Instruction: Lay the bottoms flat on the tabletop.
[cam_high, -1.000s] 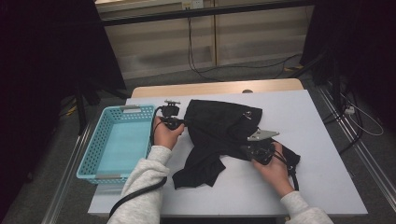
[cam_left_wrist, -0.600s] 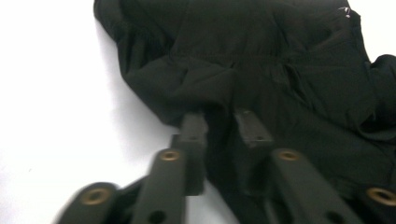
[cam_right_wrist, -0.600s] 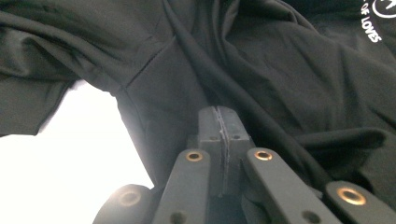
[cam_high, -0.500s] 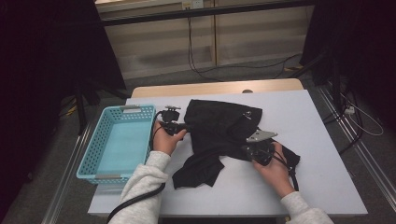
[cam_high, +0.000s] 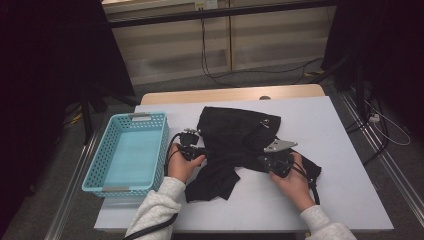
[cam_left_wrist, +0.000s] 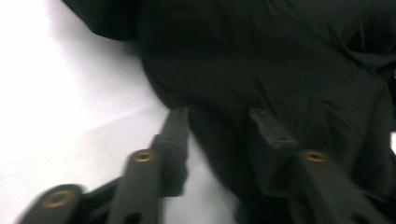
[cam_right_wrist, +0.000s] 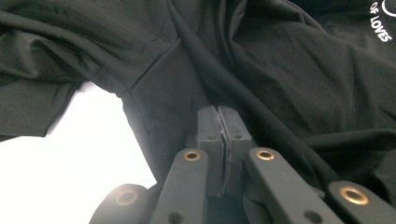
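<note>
High view: the black shirt (cam_high: 240, 142) lies crumpled on the white table (cam_high: 340, 165), long side running from near-left to far-right. The left gripper (cam_high: 192, 150), its jaws just closing, stands partly open at its left edge; the right gripper (cam_high: 272, 160) pinches its right fold.

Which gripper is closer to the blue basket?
The left gripper. It sits at the black garment's left edge, just right of the blue basket. The right gripper is farther right, across the garment, shut on a fold of it.
</note>
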